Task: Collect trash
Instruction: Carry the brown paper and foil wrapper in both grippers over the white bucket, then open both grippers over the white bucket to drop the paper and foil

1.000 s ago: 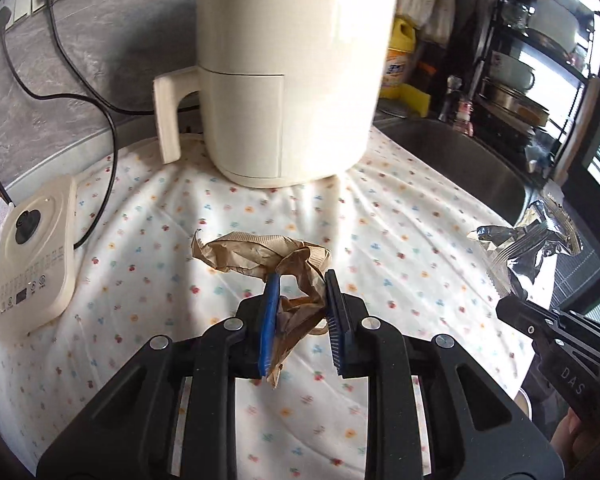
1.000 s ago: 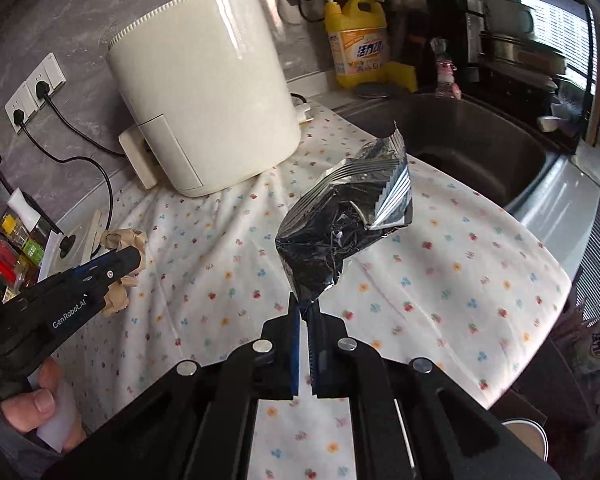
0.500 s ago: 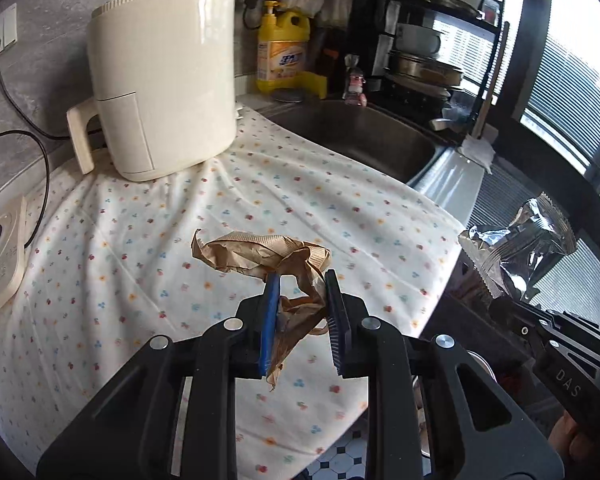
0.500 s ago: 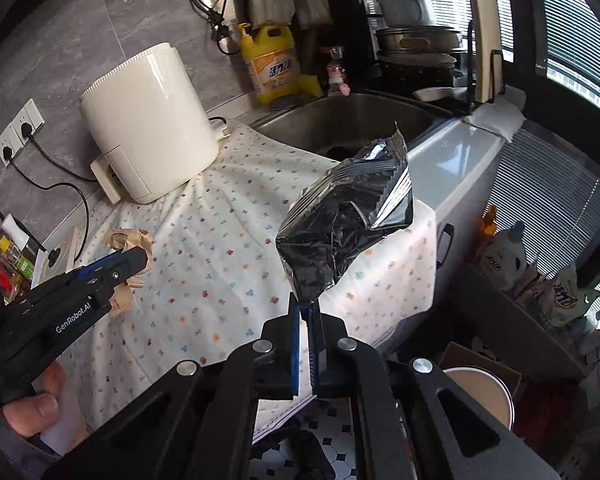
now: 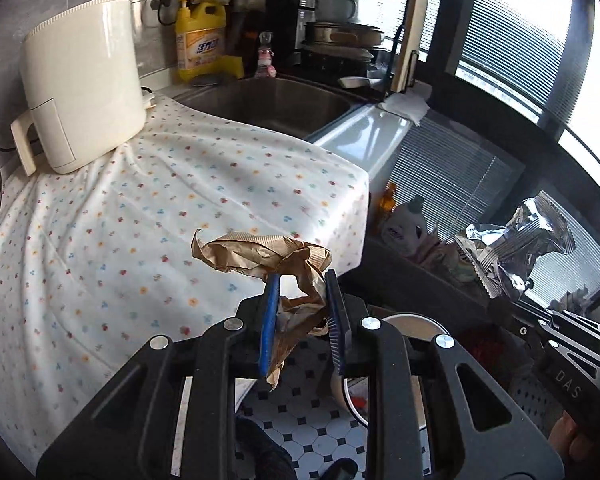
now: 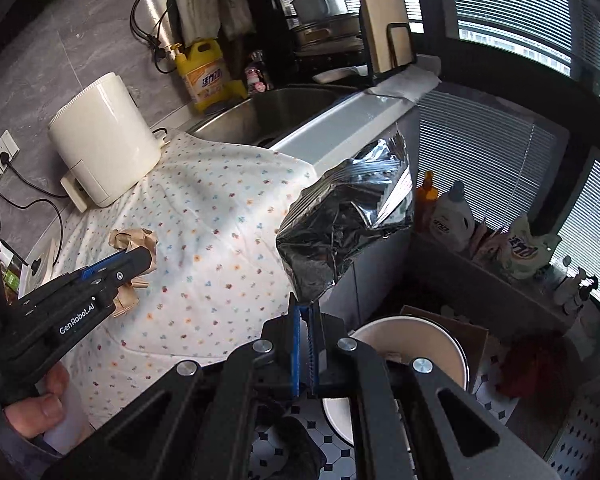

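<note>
My left gripper [image 5: 300, 316] is pinching the crumpled brown paper [image 5: 260, 254] above the cloth-covered counter's [image 5: 148, 216] edge. My right gripper [image 6: 305, 340] is clamping the silver foil bag [image 6: 340, 228], holding it over the white bin [image 6: 412, 344] on the floor.

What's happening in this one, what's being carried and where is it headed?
A person is clearing trash from a kitchen counter with a handheld gripper in each hand. The left gripper is shut on a crumpled brown paper bag, and the right gripper is shut on a crinkled silver foil wrapper. Both pieces are lifted off the dotted cloth, near the counter's edge. A round white bin sits on the floor below, probably where they will be dropped.
</note>
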